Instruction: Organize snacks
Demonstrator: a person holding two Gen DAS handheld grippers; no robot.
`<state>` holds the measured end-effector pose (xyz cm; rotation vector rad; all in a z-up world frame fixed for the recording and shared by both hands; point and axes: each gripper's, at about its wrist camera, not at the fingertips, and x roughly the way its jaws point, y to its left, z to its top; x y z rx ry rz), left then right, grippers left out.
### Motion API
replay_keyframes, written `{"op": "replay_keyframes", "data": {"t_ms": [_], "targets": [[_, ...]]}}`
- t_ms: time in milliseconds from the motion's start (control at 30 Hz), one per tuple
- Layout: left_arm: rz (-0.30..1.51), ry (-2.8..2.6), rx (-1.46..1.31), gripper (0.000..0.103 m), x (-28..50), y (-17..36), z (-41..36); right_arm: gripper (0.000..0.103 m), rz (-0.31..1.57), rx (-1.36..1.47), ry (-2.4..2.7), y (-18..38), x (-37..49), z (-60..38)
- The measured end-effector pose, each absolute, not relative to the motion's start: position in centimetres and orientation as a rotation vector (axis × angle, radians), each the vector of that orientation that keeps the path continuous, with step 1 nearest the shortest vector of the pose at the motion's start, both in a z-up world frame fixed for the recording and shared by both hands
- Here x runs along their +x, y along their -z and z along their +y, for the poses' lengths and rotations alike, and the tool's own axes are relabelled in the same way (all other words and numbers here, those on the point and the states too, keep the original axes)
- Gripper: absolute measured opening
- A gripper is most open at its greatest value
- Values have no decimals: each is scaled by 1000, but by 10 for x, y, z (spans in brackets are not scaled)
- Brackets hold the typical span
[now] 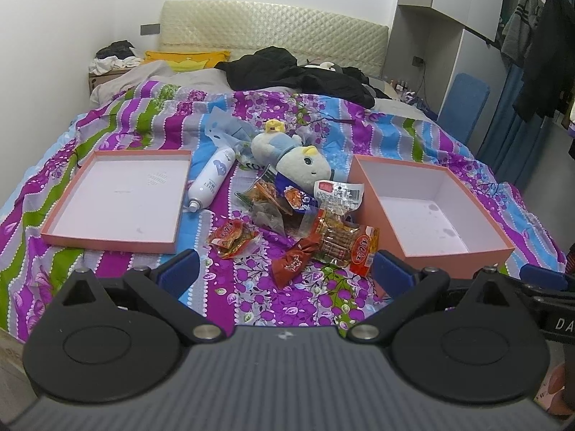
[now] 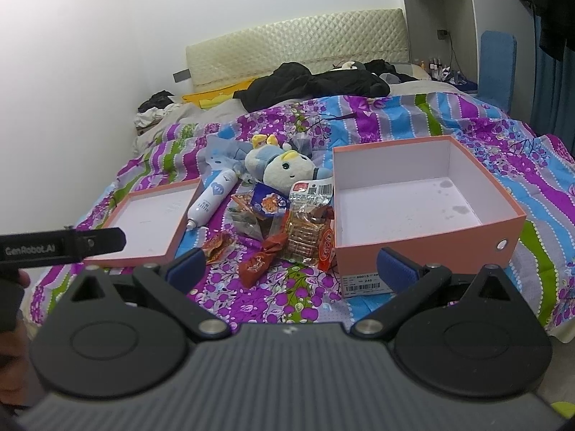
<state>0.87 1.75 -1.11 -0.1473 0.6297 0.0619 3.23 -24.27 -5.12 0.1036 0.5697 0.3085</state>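
Snacks [image 1: 305, 222] lie in a loose heap on a bed [image 1: 251, 294] with a purple, blue and green floral cover, between a shallow pink lid [image 1: 118, 194] on the left and a deeper, empty pink box [image 2: 424, 197] on the right. A plush toy [image 1: 298, 158] and a white spray bottle [image 1: 212, 176] lie at the far side of the heap. Both the left gripper [image 1: 284, 269] and right gripper [image 2: 291, 269] hover at the near edge, jaws spread wide and holding nothing. Judging by this, sorting has not begun. The next move likely calls for reaching to the nearest packet, a dark red wrapper [image 1: 293, 260], closing on it cleanly, and carrying it to the box.
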Motion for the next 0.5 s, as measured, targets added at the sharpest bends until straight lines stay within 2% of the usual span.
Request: {"op": "replay_keyframes", "data": {"t_ms": [500], "targets": [[631,-48,-150,103,10,15,18,103,573,100,-312,52,31,-242]]}}
